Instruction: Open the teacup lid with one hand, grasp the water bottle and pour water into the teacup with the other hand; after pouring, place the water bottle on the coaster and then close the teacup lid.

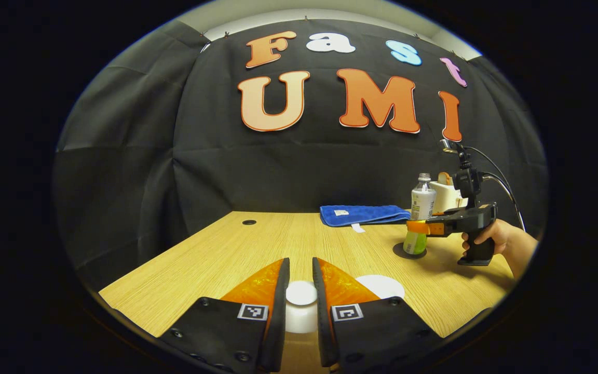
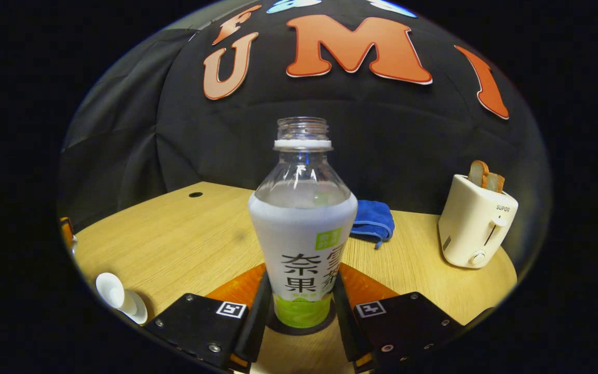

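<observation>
In the left gripper view, the left gripper is sitting low over the near edge of the wooden table, its two fingers drawn in narrow around the knob of a white teacup lid. The fingers are flanking the knob closely, but whether both are pressing on it cannot be told. The lid is resting on the white teacup between the fingers. Just to the right of them a round white disc is lying flat on the table.

Farther off on the right, a person's hand is gripping the handle of the right gripper, whose fingers are closing around the water bottle. The bottle is standing upright on a dark round coaster. A folded blue towel is lying at the far edge of the table.

In the right gripper view, the right gripper is holding the water bottle between its fingers, both lying against the lower sides of the bottle. The bottle is uncapped and upright on the coaster. A white toaster with bread slices in it is standing at the right, the towel is lying behind the bottle, and the teacup lid is showing at the near left.
</observation>
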`<control>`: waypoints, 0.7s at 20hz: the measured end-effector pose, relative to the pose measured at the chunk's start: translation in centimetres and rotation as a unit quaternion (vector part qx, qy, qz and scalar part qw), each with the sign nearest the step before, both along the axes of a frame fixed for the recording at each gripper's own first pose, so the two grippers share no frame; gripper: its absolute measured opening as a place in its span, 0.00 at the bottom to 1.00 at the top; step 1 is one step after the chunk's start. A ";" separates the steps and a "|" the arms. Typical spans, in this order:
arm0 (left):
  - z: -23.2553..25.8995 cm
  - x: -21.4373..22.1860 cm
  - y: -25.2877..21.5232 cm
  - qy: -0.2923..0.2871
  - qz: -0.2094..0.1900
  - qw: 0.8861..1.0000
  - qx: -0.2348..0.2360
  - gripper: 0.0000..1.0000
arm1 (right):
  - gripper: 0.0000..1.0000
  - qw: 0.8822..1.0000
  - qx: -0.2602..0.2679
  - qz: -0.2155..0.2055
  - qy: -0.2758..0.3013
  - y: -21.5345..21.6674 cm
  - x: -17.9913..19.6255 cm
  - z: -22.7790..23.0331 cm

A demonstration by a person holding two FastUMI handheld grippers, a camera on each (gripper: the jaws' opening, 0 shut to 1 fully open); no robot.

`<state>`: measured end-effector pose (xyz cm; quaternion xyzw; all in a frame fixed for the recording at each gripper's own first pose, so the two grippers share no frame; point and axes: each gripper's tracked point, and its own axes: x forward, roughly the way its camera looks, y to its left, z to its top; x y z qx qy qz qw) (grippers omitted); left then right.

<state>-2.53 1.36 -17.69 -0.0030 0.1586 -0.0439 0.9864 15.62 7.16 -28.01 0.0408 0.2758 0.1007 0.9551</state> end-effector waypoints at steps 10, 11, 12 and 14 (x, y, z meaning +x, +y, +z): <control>0.3 1.9 -4.2 -0.002 -0.034 0.999 -0.033 0.30 | 0.98 1.000 0.029 0.000 -0.008 -1.1 -1.1 2.7; 0.3 2.1 -4.9 -0.002 -0.041 0.998 -0.040 0.30 | 0.98 1.000 0.024 0.002 -0.014 -1.3 -1.7 3.3; 0.2 2.4 -5.6 -0.001 -0.048 0.998 -0.046 0.30 | 0.98 1.000 0.021 0.005 -0.020 -1.5 -2.2 3.9; -0.2 2.7 -7.0 0.001 -0.059 0.997 -0.055 0.30 | 0.98 0.999 0.014 0.012 -0.036 -1.8 -3.3 5.0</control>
